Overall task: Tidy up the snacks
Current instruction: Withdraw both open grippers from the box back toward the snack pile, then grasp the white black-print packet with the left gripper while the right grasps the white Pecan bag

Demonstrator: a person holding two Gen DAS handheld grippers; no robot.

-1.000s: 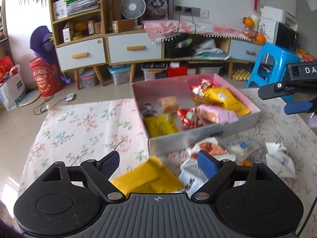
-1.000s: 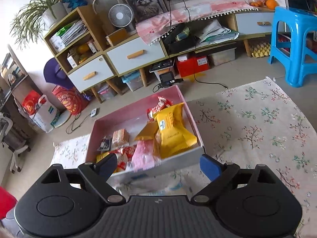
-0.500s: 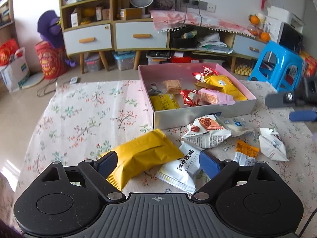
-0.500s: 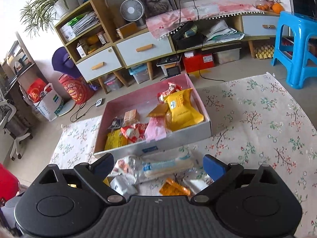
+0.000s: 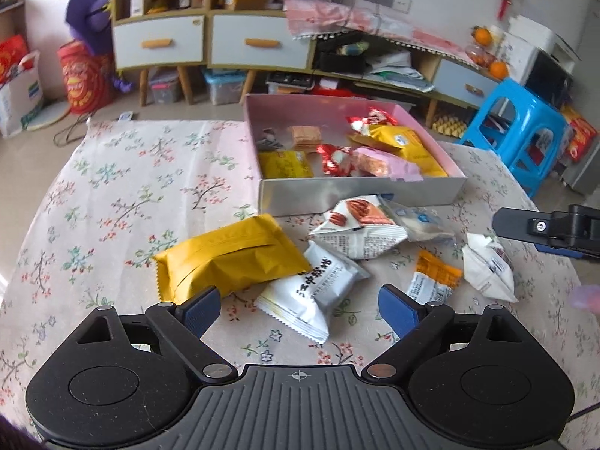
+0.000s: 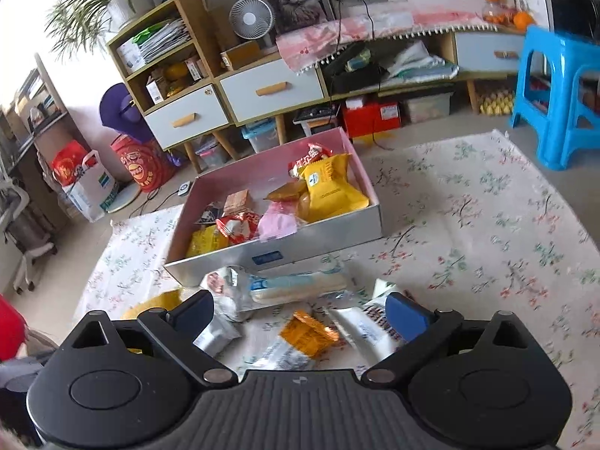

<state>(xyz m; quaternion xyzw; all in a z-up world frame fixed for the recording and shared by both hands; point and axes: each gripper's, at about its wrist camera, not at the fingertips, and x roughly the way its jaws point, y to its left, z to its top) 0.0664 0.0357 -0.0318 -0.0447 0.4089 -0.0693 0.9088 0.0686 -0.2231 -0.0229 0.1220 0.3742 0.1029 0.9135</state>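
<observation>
A pink-lined box (image 5: 360, 193) on the floral tablecloth holds several snack packets; it also shows in the right wrist view (image 6: 311, 245). In front of it lie loose snacks: a big yellow pack (image 5: 228, 258), a silver-white packet (image 5: 313, 288), a white nut packet (image 5: 360, 230), a clear wafer pack (image 5: 422, 221), a small orange-and-white packet (image 5: 435, 275) and a white packet (image 5: 487, 270). My left gripper (image 5: 299, 307) is open and empty above the near snacks. My right gripper (image 6: 300, 313) is open and empty over the orange packet (image 6: 305, 333); it shows at the right edge of the left wrist view (image 5: 551, 230).
The floral cloth (image 5: 131, 195) covers the table. Beyond the table's far edge stand a drawer cabinet (image 5: 210, 41) and a blue plastic stool (image 5: 521, 127). A red bag and a white bag (image 6: 90, 183) sit on the floor at the left.
Both grippers have pulled back and up from the box. More loose snacks in front of the box have come into view. Both stay open and empty.
</observation>
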